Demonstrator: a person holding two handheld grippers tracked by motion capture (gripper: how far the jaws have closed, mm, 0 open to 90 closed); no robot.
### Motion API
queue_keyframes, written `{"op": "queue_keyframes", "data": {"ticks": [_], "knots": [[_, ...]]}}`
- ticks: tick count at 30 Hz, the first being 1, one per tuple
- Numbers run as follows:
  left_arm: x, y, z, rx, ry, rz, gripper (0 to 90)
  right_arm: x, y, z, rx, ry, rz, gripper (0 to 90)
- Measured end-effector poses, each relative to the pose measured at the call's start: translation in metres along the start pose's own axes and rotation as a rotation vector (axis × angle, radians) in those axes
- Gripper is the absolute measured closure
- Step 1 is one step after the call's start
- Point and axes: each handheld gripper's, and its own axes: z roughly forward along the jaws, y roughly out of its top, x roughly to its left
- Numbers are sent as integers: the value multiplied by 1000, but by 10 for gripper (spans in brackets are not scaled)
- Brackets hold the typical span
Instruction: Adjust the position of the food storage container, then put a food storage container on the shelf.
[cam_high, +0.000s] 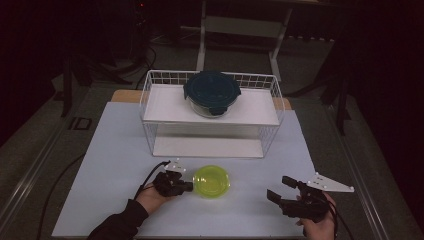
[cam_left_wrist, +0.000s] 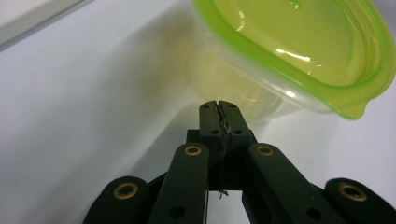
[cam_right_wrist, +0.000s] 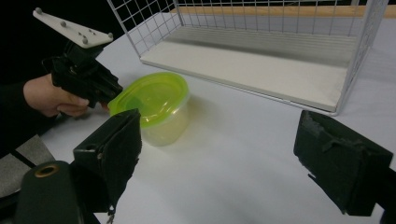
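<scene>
A: How far along did it look?

B: Early, I'd judge. The tub (cam_high: 211, 181) stood on the bench (cam_high: 110, 150) in front of the rack (cam_high: 210, 112), green lid on. The left gripper (cam_high: 186, 186) sat just beside its rim, jaws pressed together on nothing, touching or nearly so. The right gripper (cam_high: 281, 189) hung well apart, jaws spread wide.

A: So what was left?

B: Probably grasping and moving the tub; nothing had it. A dark-lidded bowl (cam_high: 212, 93) already sat on the rack's top shelf.

A: Which way did the tub point?

B: Upright, lid up. It's round, so no long axis across the bench; a small lid tab (cam_left_wrist: 355, 111) faced the left gripper.
</scene>
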Motion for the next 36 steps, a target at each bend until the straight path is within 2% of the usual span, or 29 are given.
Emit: {"op": "queue_keyframes", "data": {"ticks": [3, 8, 9, 10, 12, 14, 16, 17, 18, 21, 24, 27, 28, 30, 32, 36], "knots": [[4, -1, -13, -23, 9, -17, 862, 1, 0, 0, 0, -8, -16, 147], [7, -3, -41, -61, 26, -24, 710, 5, 1, 2, 3, 4, -36, 147], [7, -3, -41, -61, 26, -24, 674, 5, 1, 2, 3, 4, -36, 147], [8, -4, -54, -92, 25, -39, 617, 7, 1, 4, 4, 7, -48, 147], [8, -5, -63, -115, 19, -46, 503, 8, 2, 4, 3, 7, -50, 147], [6, -6, -73, -140, 31, -36, 365, 10, 2, 5, 0, 2, -60, 147], [4, -7, -80, -145, -9, -30, 221, 12, 3, 6, -6, -5, -73, 146], [1, -7, -83, -143, -6, -21, 129, 13, 3, 6, -16, -25, -88, 146], [-1, -7, -85, -147, -5, -7, 82, 15, 3, 7, -24, -43, -106, 141], [-7, -5, -91, -177, -14, -21, 15, 20, 5, 8, -28, -55, -131, 139], [-15, 0, -96, -239, -2, -18, 14, 24, 8, 11, -32, -43, -138, 140], [-21, 6, -100, -299, 15, 4, 23, 26, 12, 16, -32, -14, -145, 139], [-22, 9, -100, -307, 22, 15, 27, 27, 14, 18, -20, -9, -159, 138], [-23, 13, -100, -329, 5, 19, 27, 30, 18, 22, -17, -16, -181, 138], [-23, 16, -99, -340, 7, 27, 27, 31, 22, 26, -28, 5, -177, 138], [-21, 20, -95, -347, 12, 13, 28, 34, 30, 35, -10, 18, -171, 136]]}}
